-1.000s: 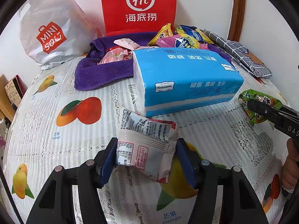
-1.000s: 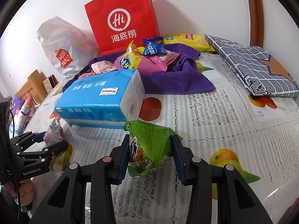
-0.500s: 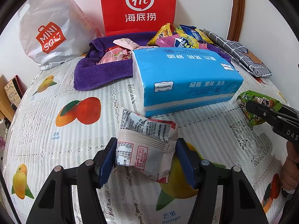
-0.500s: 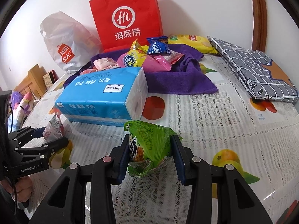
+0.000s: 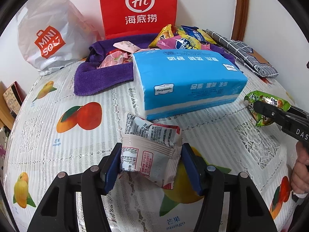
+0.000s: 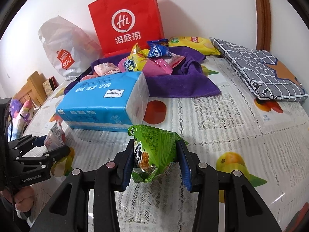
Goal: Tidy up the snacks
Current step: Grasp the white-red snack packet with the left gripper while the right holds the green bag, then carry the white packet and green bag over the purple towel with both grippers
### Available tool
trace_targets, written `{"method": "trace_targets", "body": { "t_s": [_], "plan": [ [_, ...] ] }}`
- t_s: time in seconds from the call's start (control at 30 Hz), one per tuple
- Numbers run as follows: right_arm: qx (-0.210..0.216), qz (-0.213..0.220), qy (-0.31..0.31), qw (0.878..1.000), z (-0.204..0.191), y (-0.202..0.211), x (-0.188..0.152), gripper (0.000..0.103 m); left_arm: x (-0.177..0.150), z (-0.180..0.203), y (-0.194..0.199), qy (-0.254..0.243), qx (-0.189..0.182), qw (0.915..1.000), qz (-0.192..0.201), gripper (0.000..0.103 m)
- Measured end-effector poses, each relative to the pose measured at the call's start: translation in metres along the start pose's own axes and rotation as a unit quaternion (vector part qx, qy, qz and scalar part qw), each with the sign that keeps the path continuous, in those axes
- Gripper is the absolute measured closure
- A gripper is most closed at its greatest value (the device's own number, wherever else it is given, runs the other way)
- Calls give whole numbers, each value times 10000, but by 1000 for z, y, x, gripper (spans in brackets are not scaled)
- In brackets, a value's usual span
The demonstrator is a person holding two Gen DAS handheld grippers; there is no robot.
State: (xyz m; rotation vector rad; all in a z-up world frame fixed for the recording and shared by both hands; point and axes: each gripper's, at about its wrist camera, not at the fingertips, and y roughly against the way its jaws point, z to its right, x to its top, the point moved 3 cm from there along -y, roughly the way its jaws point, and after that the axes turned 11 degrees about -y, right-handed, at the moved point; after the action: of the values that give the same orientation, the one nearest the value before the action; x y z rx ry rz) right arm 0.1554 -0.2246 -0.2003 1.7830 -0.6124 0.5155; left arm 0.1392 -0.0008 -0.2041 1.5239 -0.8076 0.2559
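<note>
Two tools are each clamped on a snack: the left tool pinches a white packet, its folded top end pointing away toward the tissue pack, and the right tool squeezes a green packet, long axis running up from the jaws. Both hang low over the counter with its lace-and-fruit cover. Beyond lie a purple towel heaped with snacks, a red paper bag and a white plastic bag against the white wall.
</note>
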Motion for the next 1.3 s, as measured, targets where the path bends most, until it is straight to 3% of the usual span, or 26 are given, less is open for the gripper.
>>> {"method": "trace_targets", "body": {
  "t_s": [0.43,0.6,0.97,1.3],
  "plan": [
    [-57,270,-66,9996,-1,35,-5,61,1,4,29,100,-285,9995,-40,46],
    [-121,398,-12,9991,-5,48,-1,61,6,8,42,21,-174,9998,-13,46],
    [-189,628,-2,9978,-5,76,9,61,18,11,65,214,-381,9990,65,46],
    [-376,778,2,9963,-9,90,24,62,29,5,86,237,-248,9990,282,46]
  ]
}}
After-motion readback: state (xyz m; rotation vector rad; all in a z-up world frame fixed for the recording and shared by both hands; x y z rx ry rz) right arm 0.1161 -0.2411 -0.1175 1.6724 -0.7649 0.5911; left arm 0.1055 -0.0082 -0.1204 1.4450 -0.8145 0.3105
